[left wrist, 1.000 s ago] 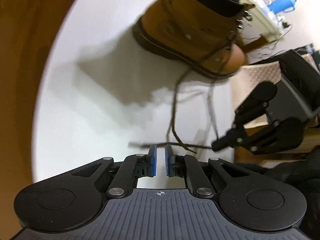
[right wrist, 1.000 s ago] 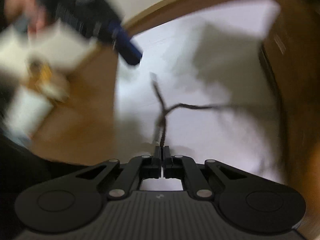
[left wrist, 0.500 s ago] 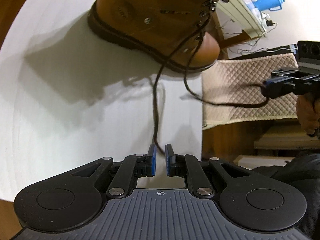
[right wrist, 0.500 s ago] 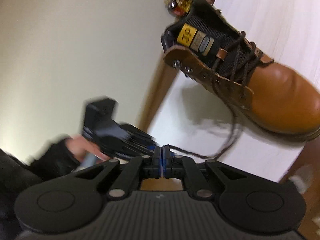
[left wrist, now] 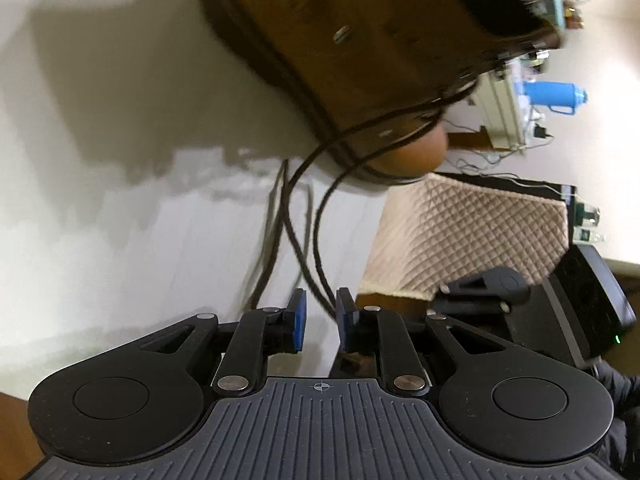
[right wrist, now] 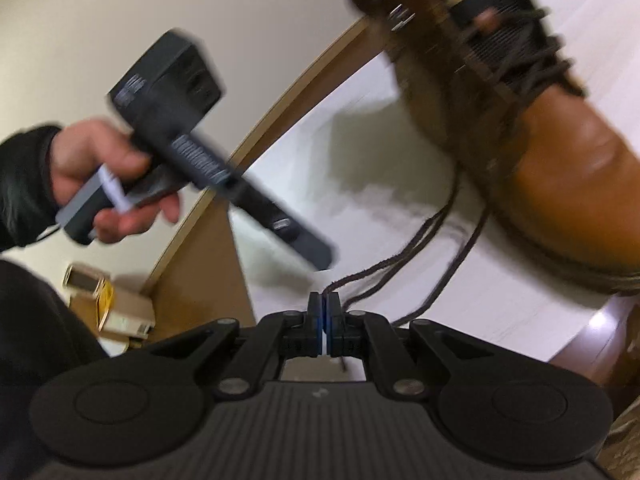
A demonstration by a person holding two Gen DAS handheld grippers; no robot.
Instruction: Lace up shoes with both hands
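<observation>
A tan leather boot [left wrist: 360, 40] stands on the white tabletop [left wrist: 120, 240], and its dark brown laces [left wrist: 296, 240] trail down toward me. My left gripper [left wrist: 322, 314] is near the table's edge with its jaws opening. Two lace strands run through the gap, and the blue pads [left wrist: 299, 320] do not press on them. My right gripper [right wrist: 324, 306] is shut on a lace end [right wrist: 400, 264] that leads back to the boot [right wrist: 560, 152]. In the right wrist view a hand [right wrist: 100, 168] holds the left gripper [right wrist: 320, 256], blurred, just above the right one. The right gripper [left wrist: 472, 296] sits low at the right of the left wrist view.
A beige quilted cushion [left wrist: 460, 232] lies beyond the table's edge. Behind it are a blue bottle [left wrist: 552, 96], cables and shelves. The round table has a wooden rim [right wrist: 280, 112]. Cardboard boxes [right wrist: 120, 308] sit on the floor below it.
The left gripper has dropped and moved closer to the boot, rolled, and its jaws have widened around the laces. The right gripper, still clamping its lace, has come in beside the left.
</observation>
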